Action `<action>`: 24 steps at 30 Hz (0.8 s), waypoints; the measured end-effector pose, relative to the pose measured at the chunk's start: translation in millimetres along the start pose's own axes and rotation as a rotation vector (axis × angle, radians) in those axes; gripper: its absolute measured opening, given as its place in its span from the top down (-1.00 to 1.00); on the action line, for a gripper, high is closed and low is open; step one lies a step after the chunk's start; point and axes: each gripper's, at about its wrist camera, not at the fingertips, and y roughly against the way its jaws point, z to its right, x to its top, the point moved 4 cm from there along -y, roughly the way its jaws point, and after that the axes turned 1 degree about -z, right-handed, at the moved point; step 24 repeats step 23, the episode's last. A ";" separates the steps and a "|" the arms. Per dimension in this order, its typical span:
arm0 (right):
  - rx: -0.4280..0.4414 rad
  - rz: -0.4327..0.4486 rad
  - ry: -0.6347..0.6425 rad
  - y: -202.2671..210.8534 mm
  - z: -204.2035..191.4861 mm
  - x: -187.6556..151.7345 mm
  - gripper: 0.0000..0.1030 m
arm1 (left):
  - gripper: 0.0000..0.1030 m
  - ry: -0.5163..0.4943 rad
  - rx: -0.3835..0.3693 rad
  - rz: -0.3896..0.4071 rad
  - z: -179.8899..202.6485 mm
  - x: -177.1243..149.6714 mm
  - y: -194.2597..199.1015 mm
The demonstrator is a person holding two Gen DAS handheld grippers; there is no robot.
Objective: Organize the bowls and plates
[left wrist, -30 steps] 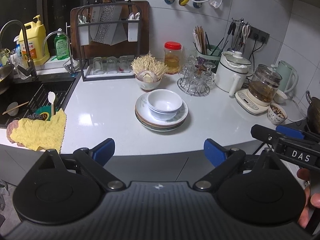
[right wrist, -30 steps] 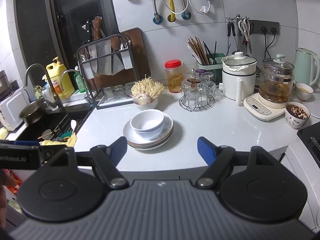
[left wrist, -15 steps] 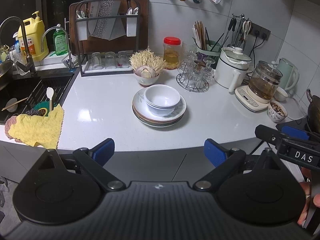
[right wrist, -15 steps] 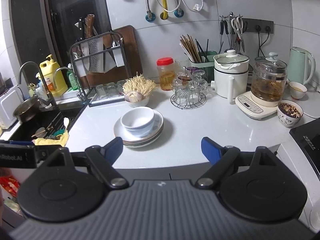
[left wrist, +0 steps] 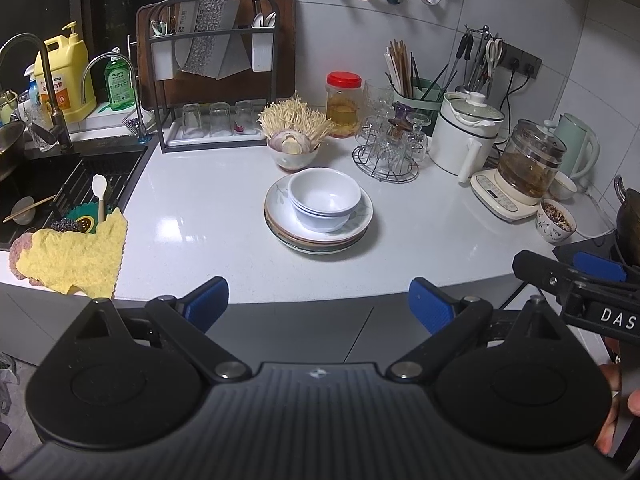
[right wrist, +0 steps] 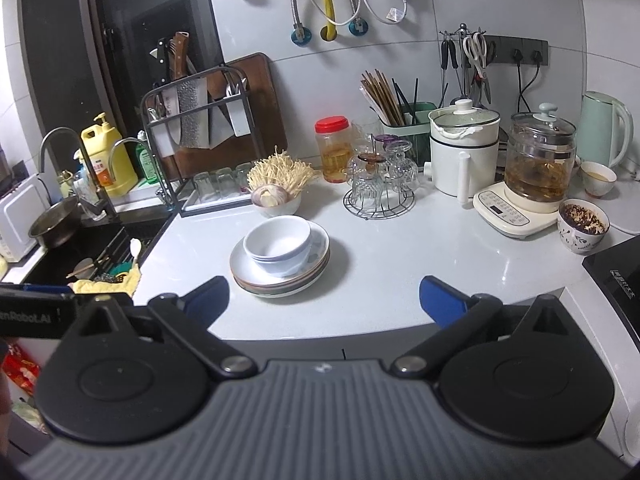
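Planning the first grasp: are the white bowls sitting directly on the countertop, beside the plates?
No, the white bowls are nested together and rest on top of the stack of plates, not on the countertop.

The left tool is matte black: two round housings flank a ribbed grey centre plate, and angled arms with silver pivot screws end in blue pads. The right tool has the same build. From the left view, its side bar bears white letters "DAS"; from the right view, the left tool's bar reads "nRobot.AI". Fingers show at the edge.
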 end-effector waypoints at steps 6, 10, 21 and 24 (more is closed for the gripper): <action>0.003 -0.010 -0.004 -2.0 -0.1 -1.8 -1.00 | -0.92 -0.005 -0.001 -0.004 -2.0 -0.4 -1.3; 0.004 -0.008 -0.001 -1.3 -0.3 -1.9 -1.00 | -0.92 -0.010 -0.001 -0.007 -1.8 -0.6 -2.1; 0.010 0.001 0.003 0.8 -1.4 -0.1 -1.00 | -0.92 -0.005 0.001 -0.003 -3.8 1.6 -1.6; 0.010 0.003 0.006 2.1 -1.4 -0.3 -1.00 | -0.92 -0.006 0.003 -0.003 -3.8 1.7 -1.6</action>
